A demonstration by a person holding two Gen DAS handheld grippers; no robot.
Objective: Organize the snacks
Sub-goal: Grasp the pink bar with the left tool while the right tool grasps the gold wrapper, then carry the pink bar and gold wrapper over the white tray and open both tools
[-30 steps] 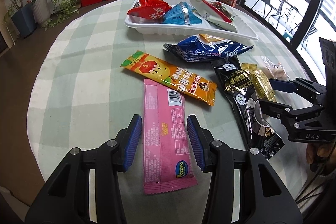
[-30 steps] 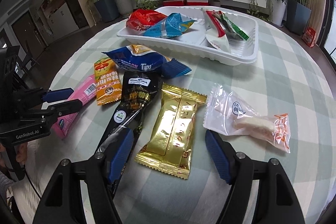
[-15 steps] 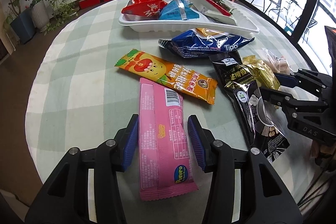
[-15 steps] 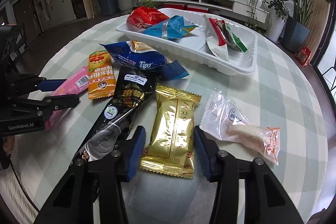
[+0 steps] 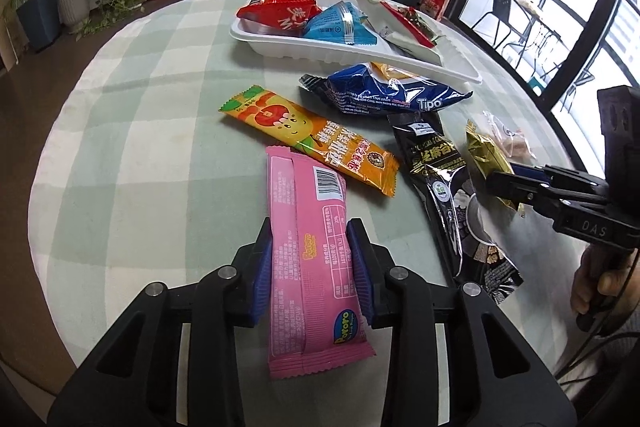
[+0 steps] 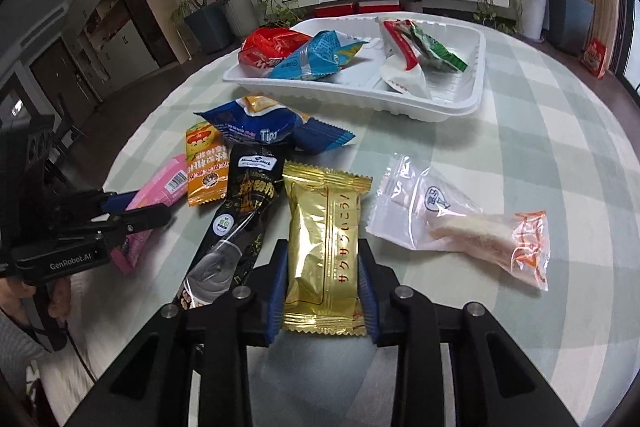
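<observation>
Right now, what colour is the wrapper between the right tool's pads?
Shiny gold with red lettering: the gold packet, clearest in the right wrist view.

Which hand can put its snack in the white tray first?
Probably the right. The right gripper is shut on the gold packet, and the left gripper is shut on the pink packet. Both jaws just closed, but the white tray looks nearer the right one.

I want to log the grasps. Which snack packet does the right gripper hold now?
The gold foil packet with red Japanese lettering: the right gripper pinches its sides. The black packet and clear packet lie beside it, untouched.
</observation>
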